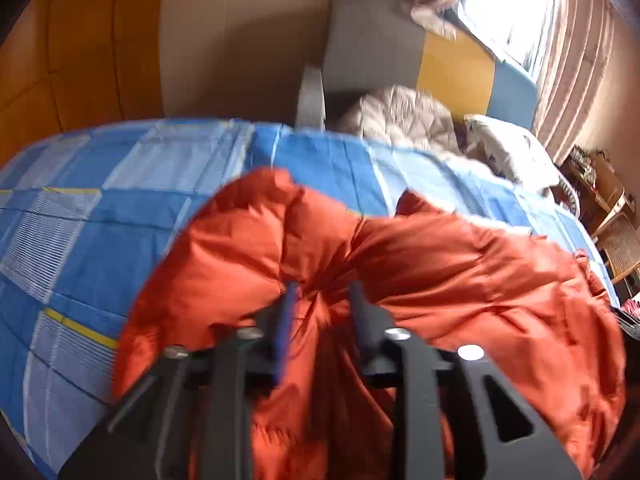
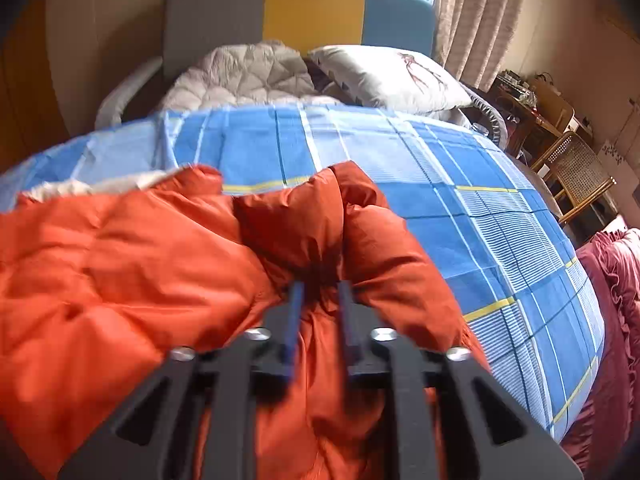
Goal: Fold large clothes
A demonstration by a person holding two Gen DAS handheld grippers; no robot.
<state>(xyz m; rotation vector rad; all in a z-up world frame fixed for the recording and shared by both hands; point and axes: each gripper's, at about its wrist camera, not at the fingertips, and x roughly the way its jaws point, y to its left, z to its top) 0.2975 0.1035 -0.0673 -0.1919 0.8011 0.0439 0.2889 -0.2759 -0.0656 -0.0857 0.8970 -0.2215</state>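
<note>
Shows an orange padded jacket [image 1: 440,264] lying rumpled on the bed [image 1: 100,220], over the blue checked sheet, near the foot end. Points the left tongs [image 1: 324,286] steeply down at one bunched fold, blue-padded jaws narrowly parted, fabric puckered in the gap rather than pinched. Sets the right tongs [image 2: 321,285] likewise over a puffy fold at the jacket's other side, jaws a little apart, cloth between them. Leaves a grey quilt [image 2: 248,76] and pale pillow [image 2: 392,76] by the headboard [image 2: 312,4], well apart from the jacket.
</note>
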